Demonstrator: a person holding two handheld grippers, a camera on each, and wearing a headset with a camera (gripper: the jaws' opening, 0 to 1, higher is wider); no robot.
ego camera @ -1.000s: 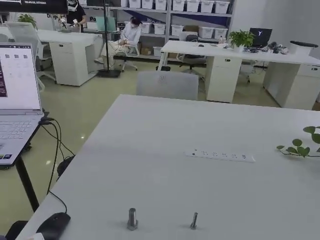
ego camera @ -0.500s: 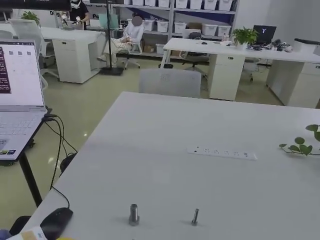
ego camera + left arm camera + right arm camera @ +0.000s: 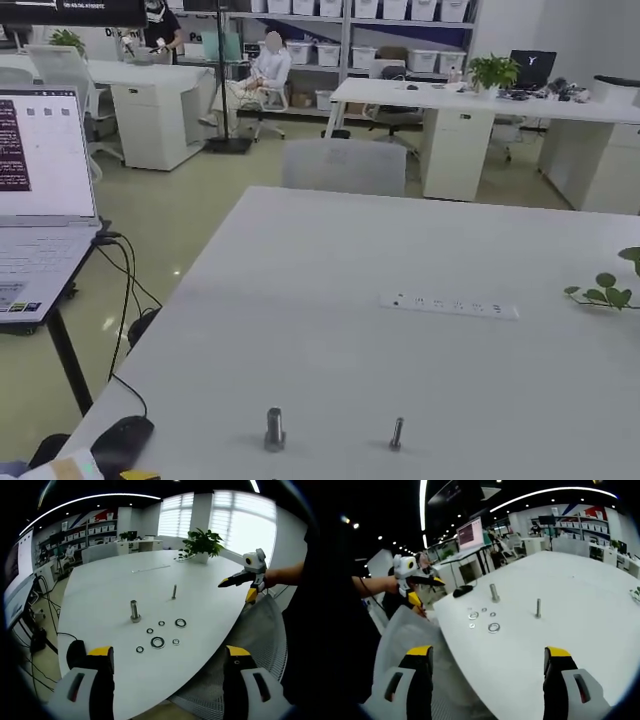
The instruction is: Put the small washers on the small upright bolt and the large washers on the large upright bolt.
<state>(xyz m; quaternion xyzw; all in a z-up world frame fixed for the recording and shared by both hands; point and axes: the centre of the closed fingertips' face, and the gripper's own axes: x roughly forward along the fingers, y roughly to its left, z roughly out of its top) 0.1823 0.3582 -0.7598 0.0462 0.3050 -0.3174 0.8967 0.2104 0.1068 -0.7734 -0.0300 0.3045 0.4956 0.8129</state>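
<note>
Two bolts stand upright on the white table [image 3: 400,260]: the large bolt [image 3: 274,428] [image 3: 134,611] [image 3: 494,592] and the thinner small bolt [image 3: 397,433] [image 3: 174,591] [image 3: 538,608]. Loose washers lie flat in front of them near the table edge, among them large washers [image 3: 158,642] [image 3: 494,627] and small washers [image 3: 149,630] [image 3: 484,609]. My left gripper [image 3: 167,662] is open and empty, back from the table edge. My right gripper [image 3: 487,667] is also open and empty, off the other side of the washers. Each gripper shows in the other's view: right gripper [image 3: 245,582], left gripper [image 3: 417,582].
A power strip [image 3: 448,306] lies further back on the table, with a potted plant [image 3: 201,542] at its far right. A black mouse [image 3: 122,443] sits at the table's left corner. A laptop [image 3: 40,200] stands on a side stand, and a grey chair [image 3: 343,166] is at the far side.
Only the head camera has shifted slightly; both bolts stand where they were.
</note>
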